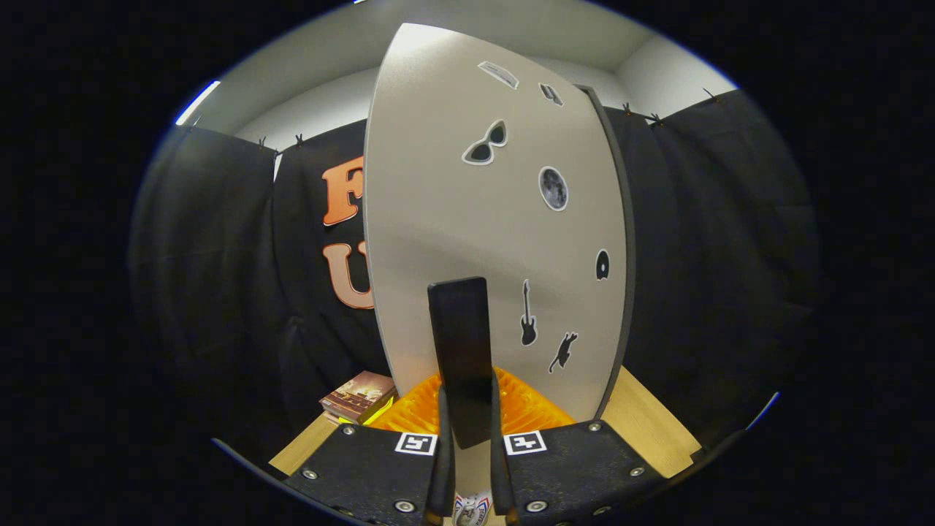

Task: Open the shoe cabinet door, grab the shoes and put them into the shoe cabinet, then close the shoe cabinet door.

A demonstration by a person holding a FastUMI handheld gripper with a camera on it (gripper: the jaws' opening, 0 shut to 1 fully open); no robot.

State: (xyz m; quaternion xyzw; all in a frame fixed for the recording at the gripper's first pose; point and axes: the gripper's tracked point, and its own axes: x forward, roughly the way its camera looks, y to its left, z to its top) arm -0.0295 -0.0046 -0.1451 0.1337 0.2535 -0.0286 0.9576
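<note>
At the bottom centre of the frame the gripper (467,438) has its two fingers drawn in against a flat, dark, rectangular handle (462,351) that rises upright between them; both fingers press on its lower end, so the tool is clamped on it. The finger mounts to either side are rough, speckled plates with bright screw heads and small square black-and-white marker tags.

Just beyond the fingers, low in the centre, lies a ribbed orange plastic surface (522,409), glossy and fan-shaped, resting on a pale wooden tabletop (646,424) with a straight grain, seen at lower right and lower left.

At lower left, beside the orange piece, sits a small stack of books (359,398) with a brown, picture-printed cover.

Filling the middle of the frame is the shoe cabinet door (453,212), a smooth, matt, light-grey panel with a dark edge along its right side. Its face carries flat cut-out stickers: sunglasses, a moon disc, a guitar, a cat, and others.

Behind it hangs wrinkled black cloth (723,241), clipped along the top, under a plain white wall and ceiling.
</note>
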